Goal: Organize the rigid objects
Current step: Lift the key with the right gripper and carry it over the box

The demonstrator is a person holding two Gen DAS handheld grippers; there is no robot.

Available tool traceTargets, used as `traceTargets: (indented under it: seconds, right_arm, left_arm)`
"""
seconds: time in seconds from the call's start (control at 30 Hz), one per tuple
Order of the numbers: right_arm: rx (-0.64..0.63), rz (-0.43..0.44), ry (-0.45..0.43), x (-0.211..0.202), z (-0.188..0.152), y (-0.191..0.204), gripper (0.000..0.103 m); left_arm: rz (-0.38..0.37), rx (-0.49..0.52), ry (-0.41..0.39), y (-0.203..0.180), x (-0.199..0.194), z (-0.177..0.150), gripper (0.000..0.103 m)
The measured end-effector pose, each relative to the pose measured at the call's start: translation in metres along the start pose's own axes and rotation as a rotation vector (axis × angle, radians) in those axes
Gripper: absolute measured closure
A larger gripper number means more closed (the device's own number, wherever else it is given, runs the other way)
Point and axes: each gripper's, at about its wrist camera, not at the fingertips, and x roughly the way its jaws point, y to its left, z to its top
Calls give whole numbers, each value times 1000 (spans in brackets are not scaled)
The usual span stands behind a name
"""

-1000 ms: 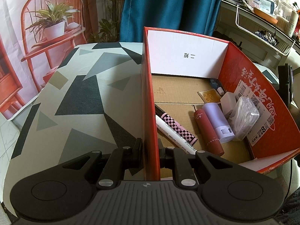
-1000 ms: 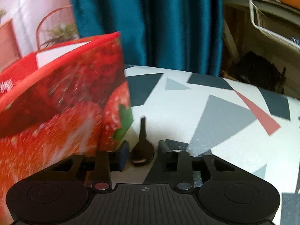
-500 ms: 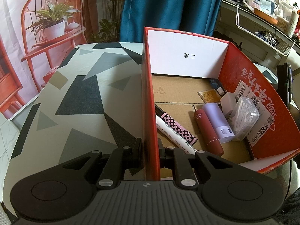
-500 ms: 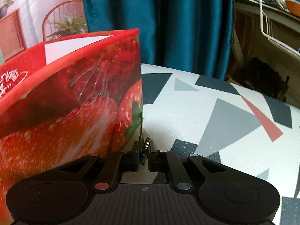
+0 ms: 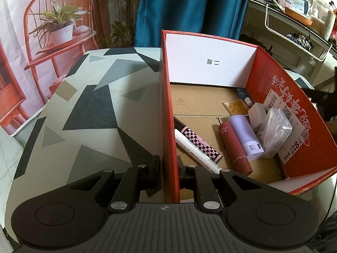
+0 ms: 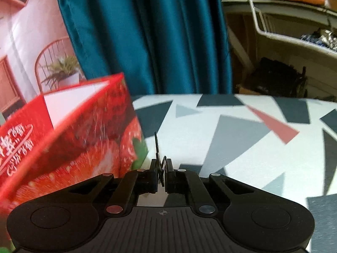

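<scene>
In the left wrist view, the box (image 5: 210,67) fills the centre and right of the frame, standing on the table (image 5: 88,109), whose bare top spreads to the left. Inside, two pens (image 5: 195,143) lie by the left wall; two tubes (image 5: 238,141) and a plastic packet (image 5: 273,132) cluster against the right wall. A curtain (image 5: 189,6) hangs behind, upper centre.

Room backdrop and furnishings

Teal curtain (image 5: 189,10) hanging at centre; printed pink backdrop (image 5: 19,21) picturing a red chair and potted plant; table cover (image 5: 88,105) patterned with grey and black triangles; cluttered shelf (image 5: 294,21) with white wire basket (image 5: 299,38) at right; pale tiled floor (image 5: 8,147).
</scene>
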Motion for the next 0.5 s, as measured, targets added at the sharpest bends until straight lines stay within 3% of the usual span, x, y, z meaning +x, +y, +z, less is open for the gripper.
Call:
traceTargets:
  seconds: [0.33, 0.5]
  right_arm:
    - [-42, -2, -60, -52, 44, 9, 98]
    - [-70, 37, -102, -76, 66, 27, 98]
  left_arm:
    - [6, 3, 3, -1, 0, 0, 87]
    - [8, 5, 4, -2, 0, 0, 87]
